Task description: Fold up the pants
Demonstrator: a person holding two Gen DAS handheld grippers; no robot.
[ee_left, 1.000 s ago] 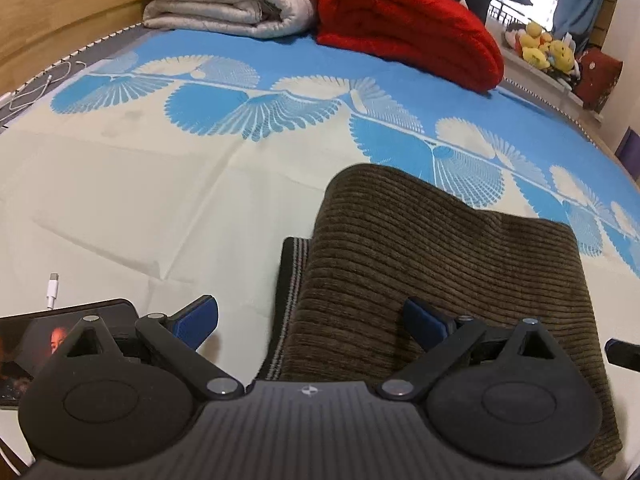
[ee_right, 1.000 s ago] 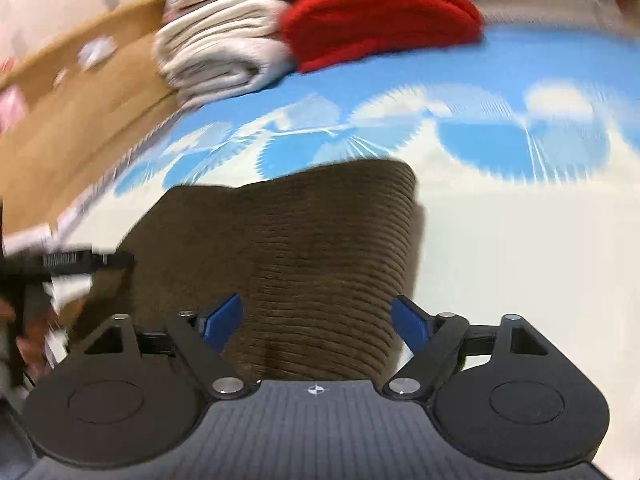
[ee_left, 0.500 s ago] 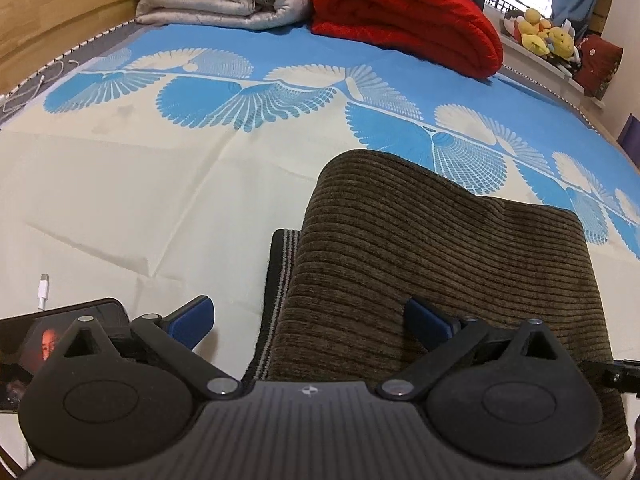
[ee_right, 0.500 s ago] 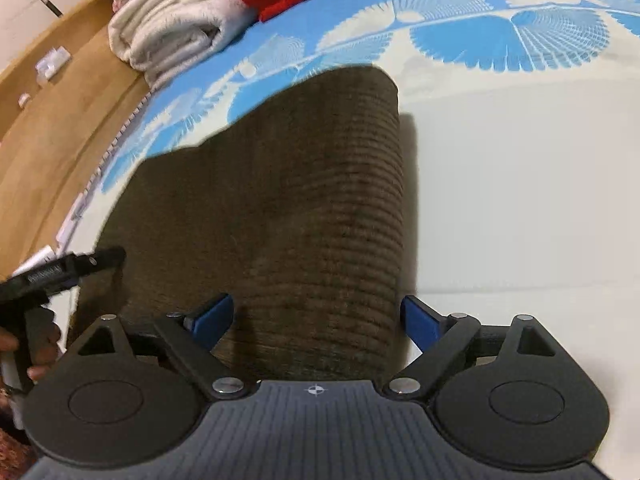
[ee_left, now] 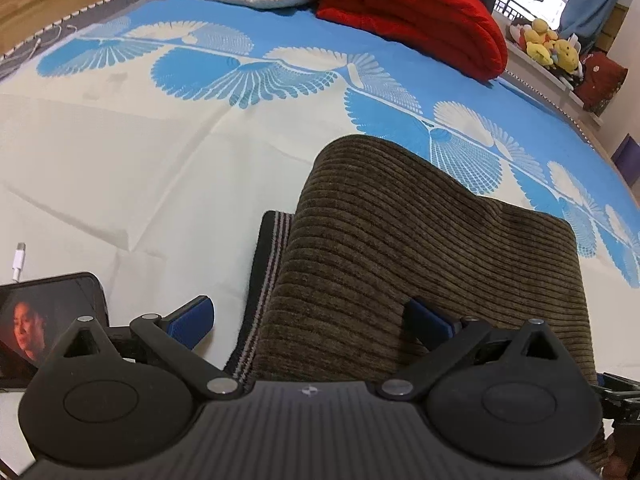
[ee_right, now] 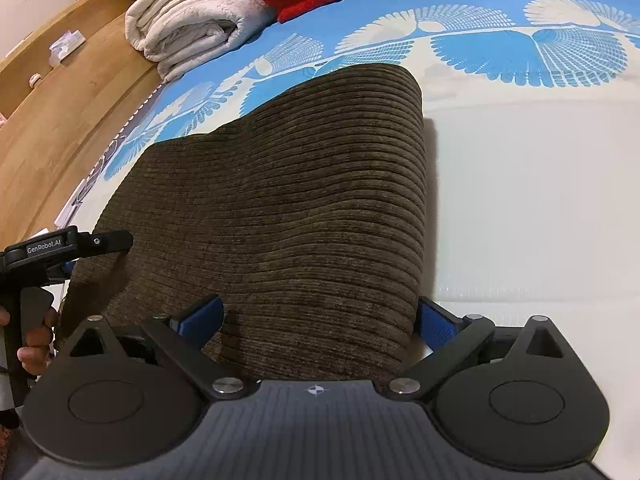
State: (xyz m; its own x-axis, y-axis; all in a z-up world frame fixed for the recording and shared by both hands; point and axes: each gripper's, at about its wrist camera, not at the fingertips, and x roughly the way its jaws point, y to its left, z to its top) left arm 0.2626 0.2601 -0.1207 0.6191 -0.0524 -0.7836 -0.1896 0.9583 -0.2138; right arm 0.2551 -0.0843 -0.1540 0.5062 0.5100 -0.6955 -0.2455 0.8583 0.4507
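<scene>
Pants (ee_left: 432, 248) folded between both wide-open hand-held grippers (ee_left: 310, 320) (ee_right: 318, 320), phone (ee_left: 44, 316) just left, blankets (ee_left: 408, 12) beyond.

pants (ee_left: 420, 248): brown ribbed corduroy-like cloth, matt | bed sheet (ee_left: 160, 152): smooth printed cloth | left gripper (ee_left: 308, 322): matt black plastic, metal rivets, blue pads | blanket (ee_left: 412, 12), top: red plush | headboard (ee_right: 60, 120), left: smooth wood

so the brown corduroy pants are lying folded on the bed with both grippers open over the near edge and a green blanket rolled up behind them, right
Not quite: the rolled blanket behind the pants is red, not green, as the left wrist view shows. The rest holds: both the left gripper and right gripper are open.
</scene>
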